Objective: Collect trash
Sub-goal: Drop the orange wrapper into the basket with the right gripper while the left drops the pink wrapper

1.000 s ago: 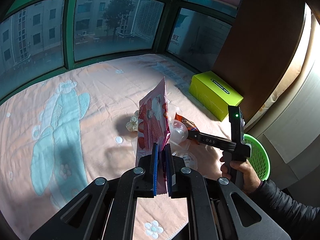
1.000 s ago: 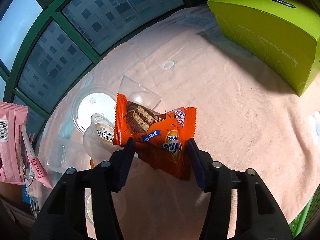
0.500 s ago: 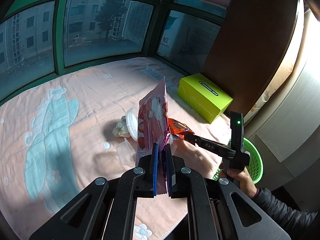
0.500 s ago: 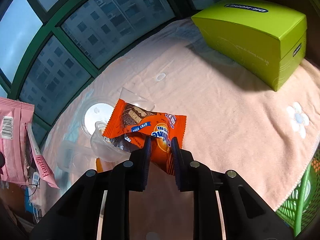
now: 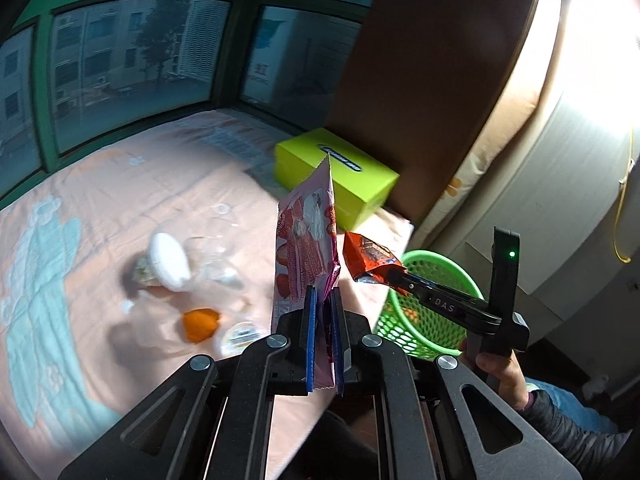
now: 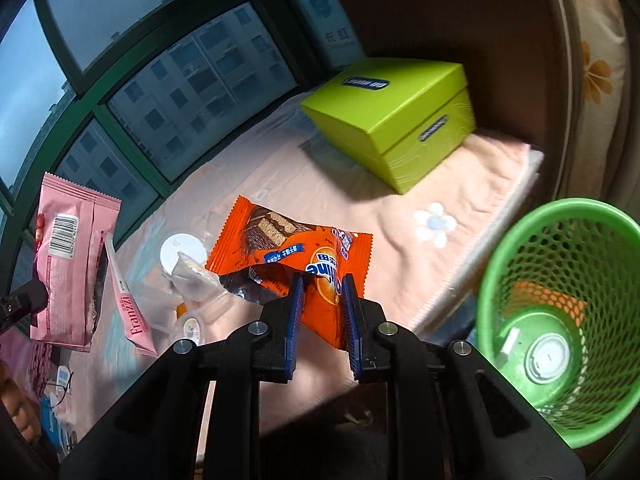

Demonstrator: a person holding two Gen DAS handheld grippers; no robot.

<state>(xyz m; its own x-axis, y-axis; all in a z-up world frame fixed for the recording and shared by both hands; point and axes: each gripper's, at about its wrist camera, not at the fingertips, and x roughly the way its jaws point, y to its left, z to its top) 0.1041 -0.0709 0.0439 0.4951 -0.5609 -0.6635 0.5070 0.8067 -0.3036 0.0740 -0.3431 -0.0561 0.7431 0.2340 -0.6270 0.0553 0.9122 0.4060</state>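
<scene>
1. Left wrist view: the left gripper [image 5: 323,312] is pinched tight on a pink snack bag [image 5: 306,248], which stands up above the peach blanket [image 5: 100,200]. To its right, the right gripper [image 5: 394,276] holds an orange wrapper [image 5: 368,258] in front of the green basket [image 5: 436,308]. More trash lies on the blanket.

2. Right wrist view: the right gripper [image 6: 321,296] is squeezed on the orange wrapper [image 6: 288,252], held up above the blanket [image 6: 400,216]. The green basket [image 6: 560,292] sits lower right, with some trash inside. A green box [image 6: 392,120] rests behind.
</scene>
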